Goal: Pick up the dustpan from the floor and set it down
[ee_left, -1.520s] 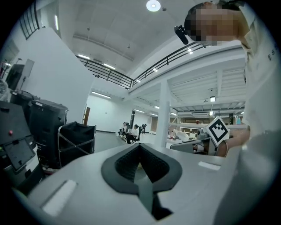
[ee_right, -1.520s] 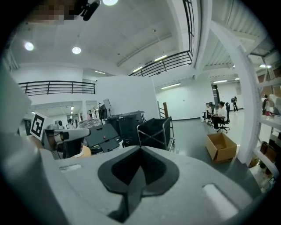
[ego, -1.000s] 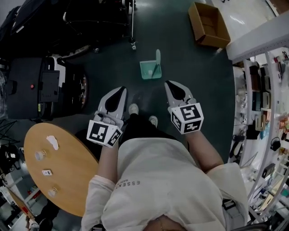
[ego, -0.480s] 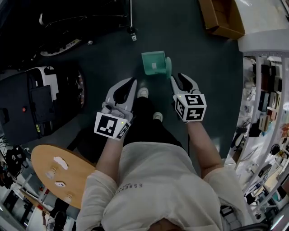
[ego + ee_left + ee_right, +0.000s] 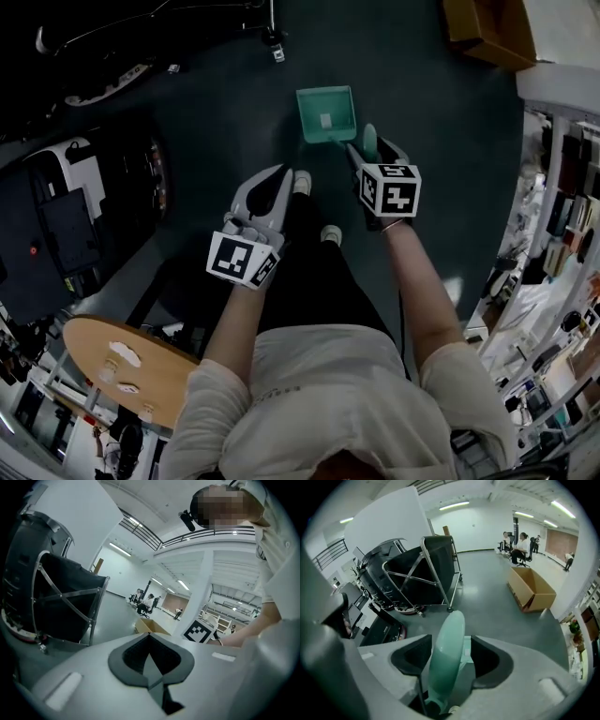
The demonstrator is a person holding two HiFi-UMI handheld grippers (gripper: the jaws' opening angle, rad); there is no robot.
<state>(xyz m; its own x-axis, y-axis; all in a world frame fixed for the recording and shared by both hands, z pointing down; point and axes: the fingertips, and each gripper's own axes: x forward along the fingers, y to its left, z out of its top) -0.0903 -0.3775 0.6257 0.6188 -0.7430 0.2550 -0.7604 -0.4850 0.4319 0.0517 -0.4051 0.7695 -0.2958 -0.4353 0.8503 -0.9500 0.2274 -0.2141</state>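
A green dustpan [image 5: 326, 112] lies on the dark floor ahead of the person's shoes. Its handle [image 5: 369, 141] sticks up toward me. My right gripper [image 5: 373, 153] points steeply down with the handle [image 5: 446, 653] standing between its jaws. The jaws are opening, and a gap shows on each side of the handle. My left gripper [image 5: 279, 176] hangs to the left of the dustpan, beside a white shoe [image 5: 300, 181]. Its jaws [image 5: 150, 637] meet at the tips and hold nothing.
A cardboard box [image 5: 487, 33] sits on the floor at the far right. A black folding cart [image 5: 426, 569] and dark machines [image 5: 56, 216] stand at the left. A round wooden table [image 5: 122, 361] is behind at the left, cluttered shelves [image 5: 562, 187] along the right.
Both grippers have sunk toward the floor and forward. The right gripper has come down around the dustpan's handle and its jaws have parted. The left stays shut.
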